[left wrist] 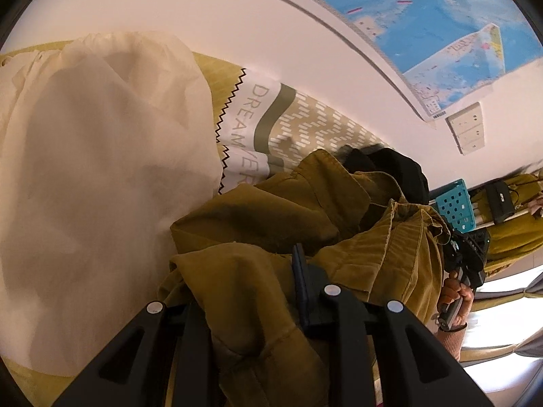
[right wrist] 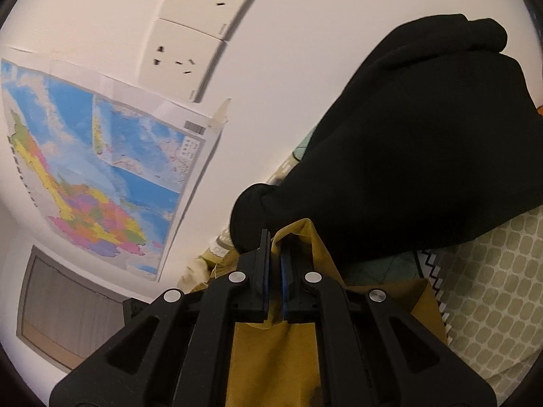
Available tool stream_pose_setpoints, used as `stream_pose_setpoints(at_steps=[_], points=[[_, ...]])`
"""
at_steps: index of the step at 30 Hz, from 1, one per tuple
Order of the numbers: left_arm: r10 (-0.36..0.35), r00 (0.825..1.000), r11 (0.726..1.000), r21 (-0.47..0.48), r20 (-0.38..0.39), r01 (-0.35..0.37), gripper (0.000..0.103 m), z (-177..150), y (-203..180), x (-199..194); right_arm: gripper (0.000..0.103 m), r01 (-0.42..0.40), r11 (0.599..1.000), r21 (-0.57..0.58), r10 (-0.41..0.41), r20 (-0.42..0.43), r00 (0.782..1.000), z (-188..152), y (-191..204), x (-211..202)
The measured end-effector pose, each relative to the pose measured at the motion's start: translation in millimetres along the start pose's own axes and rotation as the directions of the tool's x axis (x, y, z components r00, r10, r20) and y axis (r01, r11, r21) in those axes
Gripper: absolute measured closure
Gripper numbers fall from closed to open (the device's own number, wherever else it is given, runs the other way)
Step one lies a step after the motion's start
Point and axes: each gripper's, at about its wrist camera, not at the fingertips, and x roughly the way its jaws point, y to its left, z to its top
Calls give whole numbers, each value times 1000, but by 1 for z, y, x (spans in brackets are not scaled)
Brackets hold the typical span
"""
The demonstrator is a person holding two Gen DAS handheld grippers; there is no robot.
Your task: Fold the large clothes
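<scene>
An olive-mustard garment (left wrist: 288, 224) is held up bunched between both grippers above the bed. My left gripper (left wrist: 258, 291) has cloth between its jaws; only its right finger (left wrist: 302, 288) shows, the left one is buried in cloth. My right gripper (right wrist: 275, 264) is shut on an edge of the same garment (right wrist: 271, 356). The right gripper also shows in the left wrist view (left wrist: 465, 257), held by a hand at the garment's far end. A black garment (right wrist: 407, 142) hangs just behind the olive one.
A white sheer garment (left wrist: 101, 176) lies on the patterned bedspread (left wrist: 305, 125). A wall map (right wrist: 101, 176) and wall sockets (right wrist: 183, 57) are close ahead. A teal basket (left wrist: 454, 207) stands on a shelf at the right.
</scene>
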Motion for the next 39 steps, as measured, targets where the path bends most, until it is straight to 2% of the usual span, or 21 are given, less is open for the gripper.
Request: stream_pose_setpoints(at_steps=[3,6,9,11,13,14,17,20,21,22,24,25,26,27,29,30,31,32,35,37,39], points=[[4,1000,1000,-11,-3,-4,83,3,2,4,93,31,999,-45,-31,3,1000,0,7,2],[5,1000,1000,-24,-11,-5,83,6,5,8,78,49,995,-88,-47,26,999,-2,18,-5],[-5,1000,999,-47,-17,4,82,9,9,12,59,82,981,-174,-65,102,993,-10,40,-26],[-14,1000,998,-53,-17,13,82,10,11,13,55,78,966,-245,-37,165,986,-22,57,-47],[-21,1000,998,-55,-16,20,82,10,12,13,35,79,941,-329,-16,190,982,-42,72,-61],[-25,1000,998,-60,-17,24,82,11,13,14,33,83,921,-379,-22,164,986,-53,80,-59],[-32,999,997,-67,-16,31,82,12,14,14,26,139,840,-525,-138,41,990,-91,96,-28],[-29,1000,998,-59,-7,29,83,10,13,13,26,214,774,-596,-282,-21,959,-111,90,15],[-34,999,998,-61,-3,34,83,10,12,11,34,215,777,-592,-295,-40,955,-111,84,24],[-38,999,997,-61,0,38,81,9,13,10,51,229,779,-584,-312,-43,949,-110,78,33],[-64,998,996,-60,7,64,75,7,12,2,71,267,760,-593,-344,-17,939,-108,74,40],[-87,996,994,-58,19,88,72,6,11,-5,83,265,761,-592,-335,-9,942,-105,74,40],[-99,995,994,-52,29,100,69,4,10,-12,87,260,772,-581,-323,-6,946,-102,73,38],[-118,992,991,-50,50,121,68,1,9,-22,97,251,785,-567,-308,-5,951,-98,74,37],[-157,983,986,-48,95,162,63,-7,3,-42,99,263,785,-561,-295,35,955,-89,79,31],[-173,977,984,-31,121,178,58,-11,-1,-51,100,253,792,-556,-281,35,959,-86,81,31],[-191,968,981,0,160,194,46,-15,-7,-62,100,252,791,-558,-276,41,960,-84,83,31],[-195,961,981,20,195,195,40,-18,-10,-71,100,257,788,-560,-276,52,960,-83,84,33],[-183,930,982,107,319,156,35,-31,-23,-101,100,264,786,-558,-284,54,957,-79,84,42],[-181,931,978,158,318,136,35,-37,-30,-101,100,269,786,-556,-290,52,956,-78,82,46],[-130,950,973,222,284,67,35,-45,-42,-85,100,286,775,-563,-314,49,948,-78,80,55]])
